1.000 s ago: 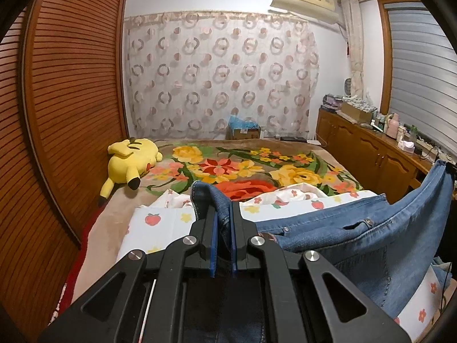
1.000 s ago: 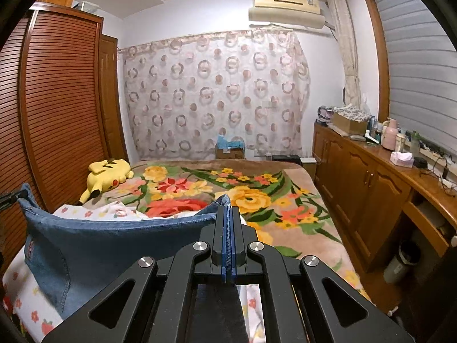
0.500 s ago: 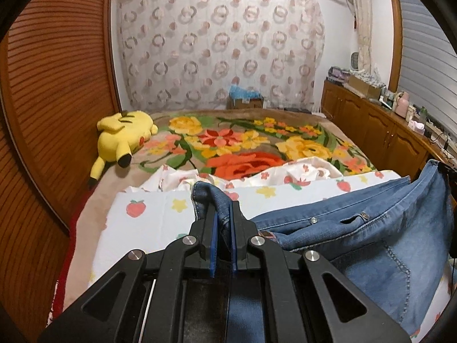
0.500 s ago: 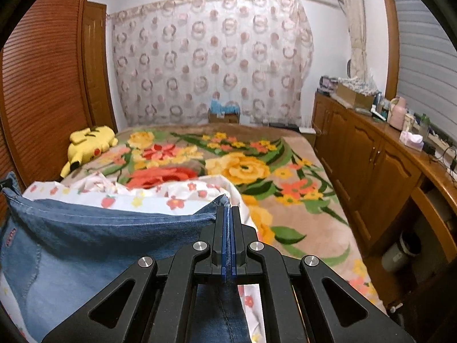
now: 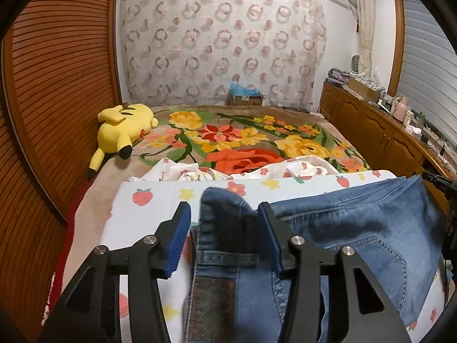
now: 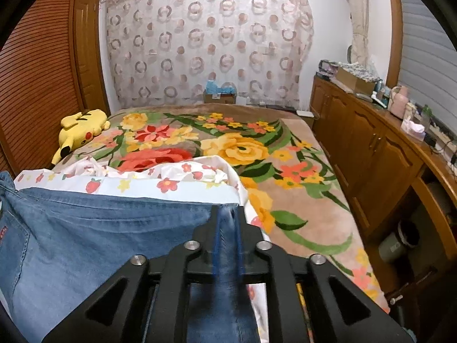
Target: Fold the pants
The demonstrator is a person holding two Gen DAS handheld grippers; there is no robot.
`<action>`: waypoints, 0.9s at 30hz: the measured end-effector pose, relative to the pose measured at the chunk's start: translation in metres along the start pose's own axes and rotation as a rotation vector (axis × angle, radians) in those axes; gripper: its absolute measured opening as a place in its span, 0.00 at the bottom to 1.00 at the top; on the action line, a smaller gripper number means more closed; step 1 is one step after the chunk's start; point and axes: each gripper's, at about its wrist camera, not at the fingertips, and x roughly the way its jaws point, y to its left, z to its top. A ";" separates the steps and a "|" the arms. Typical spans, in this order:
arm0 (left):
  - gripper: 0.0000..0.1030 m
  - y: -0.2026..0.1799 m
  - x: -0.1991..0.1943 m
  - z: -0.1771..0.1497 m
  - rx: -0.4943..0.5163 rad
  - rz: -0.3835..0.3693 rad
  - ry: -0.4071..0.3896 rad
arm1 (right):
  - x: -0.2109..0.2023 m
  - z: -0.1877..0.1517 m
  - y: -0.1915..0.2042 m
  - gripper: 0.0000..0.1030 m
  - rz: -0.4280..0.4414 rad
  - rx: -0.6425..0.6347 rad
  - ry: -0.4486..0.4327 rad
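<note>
- Jeans lie spread over the strawberry-print sheet (no fold visible).
- Left gripper jaws opening, waistband loose between.
- Right gripper jaws opening, denim between.

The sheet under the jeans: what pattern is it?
White sheet printed with strawberries and small flowers; clearest in the left wrist view.

Yellow plush on floral blanket; strawberry sheet; wood cabinets w/ clutter.

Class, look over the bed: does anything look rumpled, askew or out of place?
Yes. The strawberry-print sheet is bunched into a crumpled ridge behind the jeans, not lying flat, and the yellow plush toy lies tipped on its side by the wardrobe.
</note>
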 end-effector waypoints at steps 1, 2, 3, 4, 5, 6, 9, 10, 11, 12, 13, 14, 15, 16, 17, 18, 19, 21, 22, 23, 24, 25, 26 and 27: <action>0.52 0.002 0.000 -0.001 0.001 0.003 0.004 | -0.004 0.000 0.001 0.15 0.009 0.000 -0.003; 0.53 0.003 0.001 -0.004 0.002 0.006 0.011 | -0.008 0.000 0.002 0.17 0.019 0.000 -0.001; 0.53 0.004 0.002 -0.007 0.004 0.005 0.021 | -0.011 0.001 0.004 0.23 0.026 -0.004 0.005; 0.53 0.005 0.004 -0.010 0.003 0.003 0.029 | -0.015 0.000 0.007 0.27 0.035 -0.012 0.009; 0.53 0.006 0.005 -0.014 0.001 -0.002 0.038 | -0.017 0.000 0.011 0.29 0.046 -0.020 0.008; 0.53 0.007 0.006 -0.017 0.001 -0.008 0.045 | -0.020 0.000 0.016 0.32 0.058 -0.027 0.009; 0.53 0.004 0.011 -0.025 0.009 -0.022 0.066 | -0.026 -0.002 0.028 0.39 0.118 -0.048 0.022; 0.53 0.003 0.012 -0.027 0.012 -0.022 0.072 | -0.029 -0.002 0.034 0.40 0.139 -0.059 0.028; 0.53 0.001 0.013 -0.028 0.013 -0.023 0.078 | -0.031 -0.002 0.038 0.40 0.154 -0.070 0.034; 0.53 -0.001 0.013 -0.028 0.014 -0.030 0.081 | -0.032 -0.002 0.043 0.41 0.169 -0.083 0.041; 0.53 -0.003 0.011 -0.027 0.016 -0.039 0.078 | -0.033 -0.002 0.048 0.41 0.187 -0.095 0.050; 0.53 -0.006 0.008 -0.026 0.022 -0.049 0.074 | -0.032 -0.002 0.050 0.41 0.204 -0.100 0.059; 0.53 -0.008 0.006 -0.025 0.027 -0.059 0.069 | -0.032 -0.003 0.054 0.42 0.224 -0.104 0.071; 0.53 -0.012 0.004 -0.023 0.035 -0.070 0.064 | -0.029 -0.003 0.056 0.44 0.239 -0.109 0.084; 0.53 -0.016 0.002 -0.022 0.044 -0.080 0.062 | -0.025 -0.002 0.056 0.44 0.248 -0.117 0.095; 0.53 -0.021 0.000 -0.020 0.060 -0.094 0.056 | -0.021 -0.001 0.056 0.46 0.252 -0.131 0.106; 0.53 -0.029 -0.001 -0.017 0.078 -0.110 0.051 | -0.019 -0.001 0.059 0.47 0.253 -0.148 0.116; 0.53 -0.040 -0.002 -0.014 0.105 -0.134 0.048 | -0.010 0.003 0.057 0.48 0.255 -0.168 0.134; 0.53 -0.047 0.000 -0.012 0.121 -0.147 0.049 | -0.007 0.004 0.057 0.48 0.258 -0.176 0.142; 0.53 -0.053 0.002 -0.010 0.133 -0.160 0.050 | -0.005 0.008 0.058 0.48 0.261 -0.181 0.146; 0.53 -0.057 0.004 -0.008 0.141 -0.172 0.052 | -0.005 0.013 0.060 0.48 0.264 -0.188 0.150; 0.53 -0.061 0.007 -0.006 0.149 -0.185 0.056 | -0.004 0.016 0.061 0.48 0.273 -0.194 0.152; 0.53 -0.068 0.012 -0.004 0.162 -0.205 0.067 | 0.001 0.021 0.061 0.48 0.282 -0.201 0.154; 0.53 -0.073 0.015 -0.003 0.169 -0.218 0.071 | 0.003 0.025 0.062 0.48 0.289 -0.209 0.153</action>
